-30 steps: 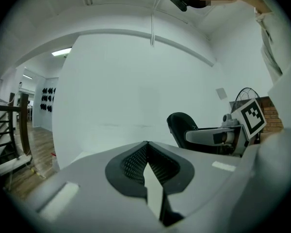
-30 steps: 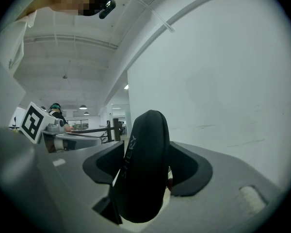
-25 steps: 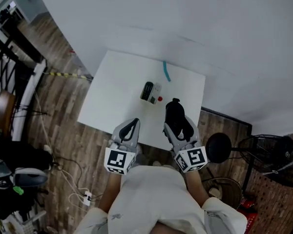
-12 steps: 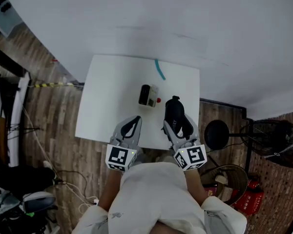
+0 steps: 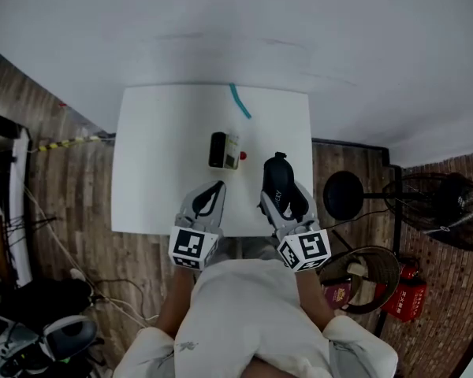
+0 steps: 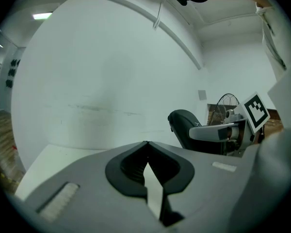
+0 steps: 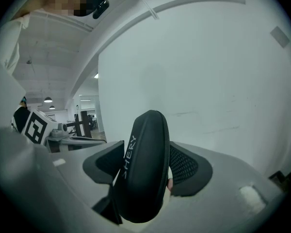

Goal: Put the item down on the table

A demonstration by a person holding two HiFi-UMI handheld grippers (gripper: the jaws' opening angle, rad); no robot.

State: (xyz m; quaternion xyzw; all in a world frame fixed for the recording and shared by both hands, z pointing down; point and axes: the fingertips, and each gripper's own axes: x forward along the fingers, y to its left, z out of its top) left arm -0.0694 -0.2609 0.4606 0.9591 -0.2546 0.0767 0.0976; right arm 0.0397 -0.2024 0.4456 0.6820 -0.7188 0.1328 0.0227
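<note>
Over the near edge of the white table, the right gripper holds a black zippered case on edge between widely spread jaws, so the set-down looks not yet done. How high the case hangs above the top cannot be told. The next move probably calls for lowering it onto the bare patch ahead, then opening the jaws once it rests. The left gripper sits beside it with jaws together and nothing between them. Farther in lie a small black box touching a pale one, a red bit just beside them, and a teal strip near the far edge. None of these blocks the spot ahead of the case.
</note>
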